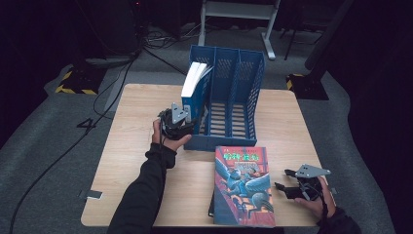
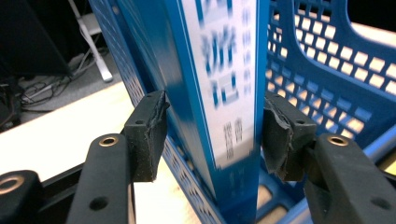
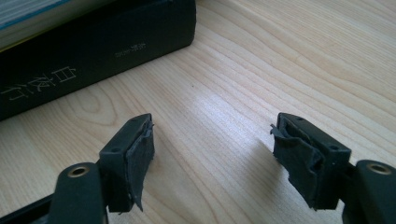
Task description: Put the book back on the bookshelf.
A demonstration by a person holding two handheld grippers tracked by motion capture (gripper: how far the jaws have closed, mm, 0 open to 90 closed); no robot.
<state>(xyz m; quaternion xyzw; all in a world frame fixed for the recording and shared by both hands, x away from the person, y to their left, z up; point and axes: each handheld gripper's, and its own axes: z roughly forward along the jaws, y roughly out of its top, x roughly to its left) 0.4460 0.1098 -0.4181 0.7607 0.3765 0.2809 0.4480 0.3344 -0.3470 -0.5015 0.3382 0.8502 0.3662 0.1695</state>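
light: table lit, surroundings dark | blur: book spine (image 2: 224, 84) | glare: tabletop (image 3: 219, 112)

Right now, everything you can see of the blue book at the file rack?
The blue book stands upright, leaning a little, in the leftmost slot of the blue plastic rack. It has a blue cover, white page edges on top and a white spine label with blurred blue characters. The left gripper straddles its spine: a gap shows at the left finger, and contact on the right cannot be told.

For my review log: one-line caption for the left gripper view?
Left gripper straddles the blue book upright in the blue file rack.
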